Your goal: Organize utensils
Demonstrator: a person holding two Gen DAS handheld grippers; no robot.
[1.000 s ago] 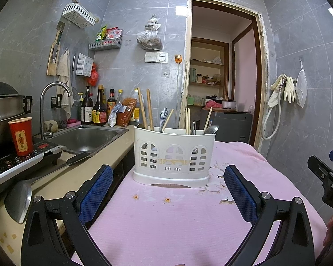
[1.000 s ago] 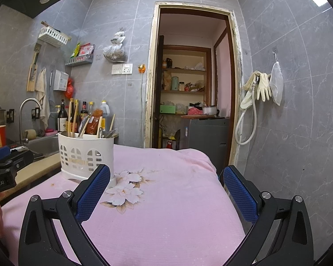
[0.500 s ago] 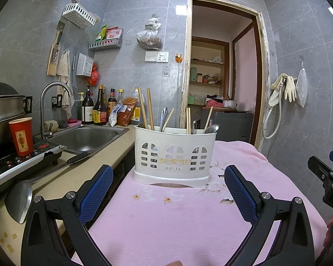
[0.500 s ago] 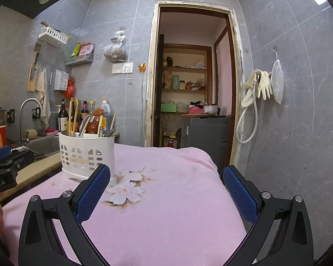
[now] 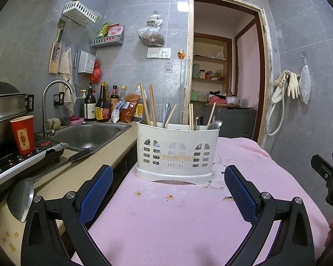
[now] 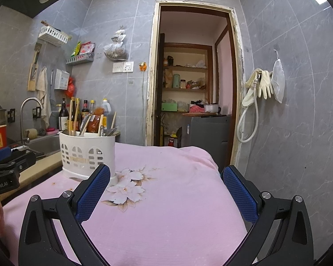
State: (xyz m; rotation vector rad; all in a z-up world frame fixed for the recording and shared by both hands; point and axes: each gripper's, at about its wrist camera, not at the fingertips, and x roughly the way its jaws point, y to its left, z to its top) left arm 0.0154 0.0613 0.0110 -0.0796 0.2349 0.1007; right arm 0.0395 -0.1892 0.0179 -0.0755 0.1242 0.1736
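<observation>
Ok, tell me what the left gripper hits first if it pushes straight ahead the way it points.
Most likely the white utensil holder. It stands on the pink cloth straight ahead of the open left gripper, and nothing shows between them. How far off it is, the fisheye view cannot settle.

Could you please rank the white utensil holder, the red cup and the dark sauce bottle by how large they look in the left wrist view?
1. utensil holder
2. red cup
3. sauce bottle, though it stands farther away
</observation>
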